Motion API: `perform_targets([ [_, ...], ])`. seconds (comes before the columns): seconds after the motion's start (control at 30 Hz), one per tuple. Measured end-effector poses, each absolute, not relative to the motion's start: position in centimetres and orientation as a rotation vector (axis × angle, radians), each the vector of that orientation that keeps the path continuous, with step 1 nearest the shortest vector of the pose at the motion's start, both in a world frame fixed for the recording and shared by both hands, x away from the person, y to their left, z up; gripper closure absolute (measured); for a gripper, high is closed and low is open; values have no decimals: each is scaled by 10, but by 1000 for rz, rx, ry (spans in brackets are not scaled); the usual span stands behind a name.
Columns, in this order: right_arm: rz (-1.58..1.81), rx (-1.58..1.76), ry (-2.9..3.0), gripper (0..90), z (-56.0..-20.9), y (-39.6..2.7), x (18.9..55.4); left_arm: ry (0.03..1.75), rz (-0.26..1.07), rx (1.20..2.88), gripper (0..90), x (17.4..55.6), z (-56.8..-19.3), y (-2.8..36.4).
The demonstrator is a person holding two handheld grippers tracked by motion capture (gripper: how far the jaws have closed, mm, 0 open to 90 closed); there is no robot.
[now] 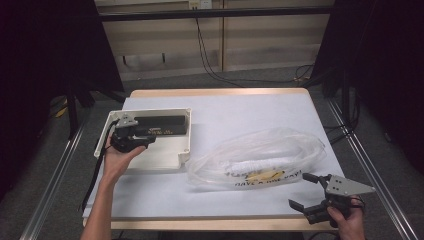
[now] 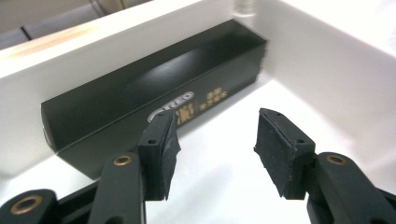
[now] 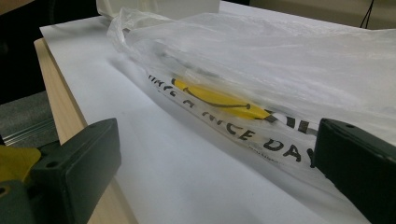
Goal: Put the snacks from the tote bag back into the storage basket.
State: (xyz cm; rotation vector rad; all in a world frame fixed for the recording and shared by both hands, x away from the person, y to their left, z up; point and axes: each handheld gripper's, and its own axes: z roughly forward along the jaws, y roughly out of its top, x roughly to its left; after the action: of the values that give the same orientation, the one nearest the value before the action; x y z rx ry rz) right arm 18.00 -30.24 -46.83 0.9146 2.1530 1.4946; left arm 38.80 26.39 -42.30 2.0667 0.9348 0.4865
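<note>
Black box (image 1: 161, 125) lay in white tray (image 1: 165, 159) nr counter's left edge (L gripper (image 2: 215, 144) apart, empty); R gripper (image 1: 306, 191) apart by plastic bag (image 1: 260, 155).

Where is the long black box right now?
In the high view the black box lies inside the white tray at the table's left, along its far wall, just beyond the open left gripper.

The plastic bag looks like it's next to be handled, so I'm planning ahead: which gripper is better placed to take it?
Right: the right gripper sits open beside the plastic bag; the left gripper is over the white tray.
</note>
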Motion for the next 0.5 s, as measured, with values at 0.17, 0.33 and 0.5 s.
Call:
perform_targets([
  [0.17, 1493, 919, 2146, 7, -468, -303, 181, 908, 516, 2069, 317, 371, -415, 272],
  [0.33, 1494, 917, 2144, 8, -468, -303, 180, 895, 525, 2038, 235, 355, -406, 286],
  [0.5, 1499, 922, 2138, 7, -467, -303, 180, 936, 498, 1965, 152, 339, -396, 298],
])
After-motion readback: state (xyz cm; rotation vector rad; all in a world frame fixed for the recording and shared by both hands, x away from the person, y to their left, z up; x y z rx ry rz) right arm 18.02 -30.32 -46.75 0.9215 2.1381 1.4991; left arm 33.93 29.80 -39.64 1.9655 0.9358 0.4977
